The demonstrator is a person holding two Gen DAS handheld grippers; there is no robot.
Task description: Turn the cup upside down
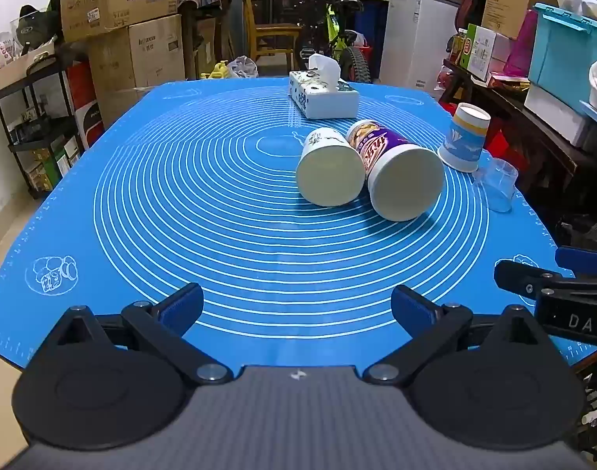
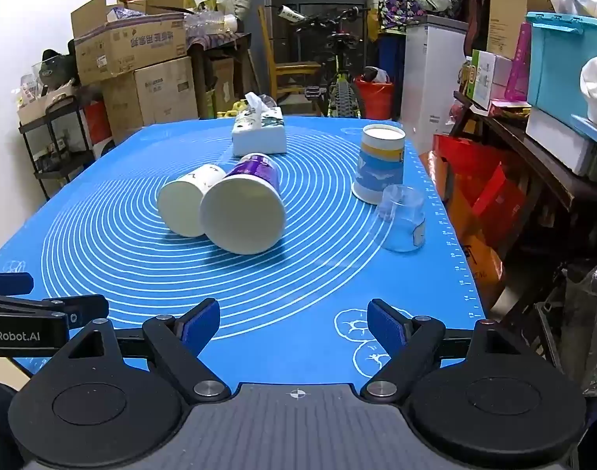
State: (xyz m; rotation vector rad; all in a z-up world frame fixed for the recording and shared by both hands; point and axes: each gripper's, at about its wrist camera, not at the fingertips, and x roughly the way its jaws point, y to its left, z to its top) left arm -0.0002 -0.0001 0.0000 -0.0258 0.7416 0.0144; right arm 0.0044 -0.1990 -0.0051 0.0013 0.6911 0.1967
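On the blue mat two paper cups lie on their sides, side by side, mouths toward me: a white cup and a purple cup. A blue-and-yellow paper cup stands upside down at the right. A clear plastic cup stands upside down in front of it. My left gripper is open and empty near the front edge. My right gripper is open and empty, also near the front; it also shows in the left wrist view.
A tissue box stands at the mat's far side. Cardboard boxes, a black shelf, a bicycle and a white cabinet surround the table. The table's right edge drops off beside red bags.
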